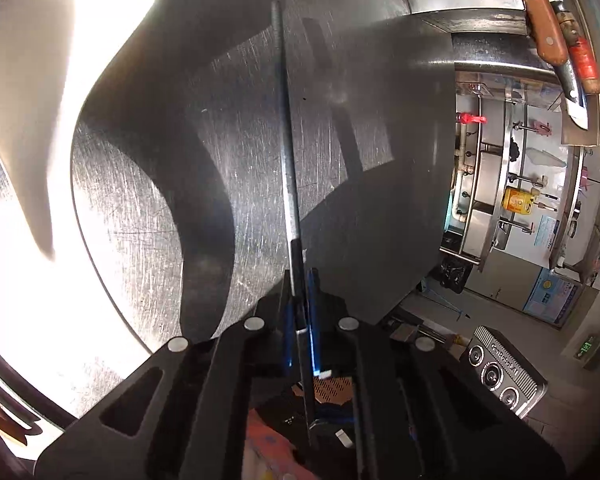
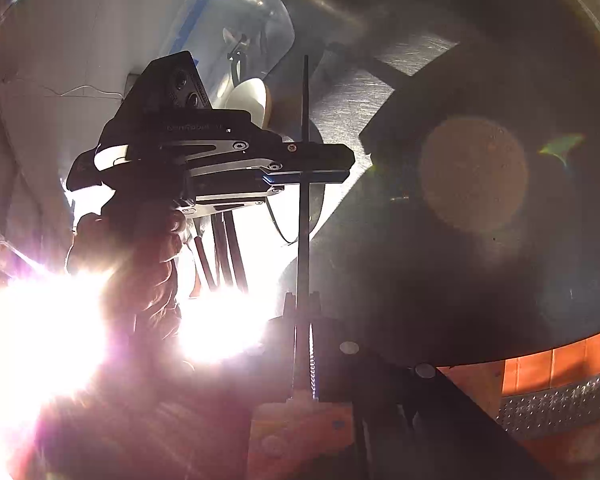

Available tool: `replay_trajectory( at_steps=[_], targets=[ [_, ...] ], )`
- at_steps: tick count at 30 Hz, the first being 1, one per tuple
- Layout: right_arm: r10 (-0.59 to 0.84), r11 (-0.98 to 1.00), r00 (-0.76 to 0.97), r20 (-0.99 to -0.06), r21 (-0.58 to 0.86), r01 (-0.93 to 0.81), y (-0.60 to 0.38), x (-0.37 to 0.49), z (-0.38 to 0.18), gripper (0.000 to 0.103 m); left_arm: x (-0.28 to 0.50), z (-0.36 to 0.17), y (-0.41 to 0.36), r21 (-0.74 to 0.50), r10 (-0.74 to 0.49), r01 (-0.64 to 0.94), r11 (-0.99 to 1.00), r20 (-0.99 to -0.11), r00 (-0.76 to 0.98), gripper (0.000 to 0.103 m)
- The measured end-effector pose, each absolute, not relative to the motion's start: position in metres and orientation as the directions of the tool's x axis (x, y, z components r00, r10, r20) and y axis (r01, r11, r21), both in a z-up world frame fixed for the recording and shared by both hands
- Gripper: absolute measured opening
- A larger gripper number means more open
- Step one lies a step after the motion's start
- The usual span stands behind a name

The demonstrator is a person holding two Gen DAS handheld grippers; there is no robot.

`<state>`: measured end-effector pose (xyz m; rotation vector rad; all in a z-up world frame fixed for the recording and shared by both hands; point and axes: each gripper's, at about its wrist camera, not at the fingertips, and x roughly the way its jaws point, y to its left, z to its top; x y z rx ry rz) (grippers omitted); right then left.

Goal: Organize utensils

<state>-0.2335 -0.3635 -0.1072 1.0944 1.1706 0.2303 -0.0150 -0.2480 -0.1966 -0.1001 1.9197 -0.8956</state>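
Note:
My left gripper (image 1: 302, 280) is shut on a long thin dark stick, a chopstick (image 1: 286, 136), which points away over the steel counter (image 1: 160, 200). In the right wrist view my right gripper (image 2: 303, 300) is shut on the near end of the same kind of stick (image 2: 304, 216), held upright. The left gripper (image 2: 336, 168) shows there from the side, its fingers clamped across that stick higher up. A gloved hand (image 2: 148, 256) holds the left gripper. Several more dark sticks (image 2: 224, 248) stand behind it, partly lost in glare.
Two wooden-handled knives (image 1: 548, 28) hang at the upper right in the left wrist view. A steel shelf unit (image 1: 512, 184) with bottles stands past the counter edge. A clear plastic container (image 2: 236, 40) and a pale round spoon-like thing (image 2: 248, 104) lie behind the left gripper. Strong glare fills the lower left.

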Motion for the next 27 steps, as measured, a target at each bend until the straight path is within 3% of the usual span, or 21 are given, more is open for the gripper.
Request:
replay_trajectory(
  at_steps=[7, 14, 21, 27],
  targets=[
    [0.639, 0.521, 0.469, -0.610, 0.791, 0.320, -0.367, -0.226, -0.082, 0.007, -0.014, -0.151, -0.251, -0.681, -0.502, 0.358, 0.639, -0.721, -0.476, 0.004],
    [0.593, 0.607, 0.558, -0.581, 0.778, 0.164, -0.376, -0.202, -0.007, 0.007, 0.007, -0.055, -0.247, -0.747, -0.657, 0.458, 0.481, -0.654, -0.375, 0.005],
    [0.583, 0.706, 0.590, -0.558, 0.707, -0.030, -0.382, -0.073, 0.054, 0.007, 0.106, 0.035, -0.217, -0.694, -0.763, 0.516, 0.502, -0.636, -0.113, 0.005],
    [0.601, 0.742, 0.491, -0.631, 0.669, -0.049, -0.376, 0.056, 0.050, 0.007, 0.215, 0.031, -0.187, -0.659, -0.731, 0.440, 0.610, -0.682, -0.007, 0.005]
  ],
)
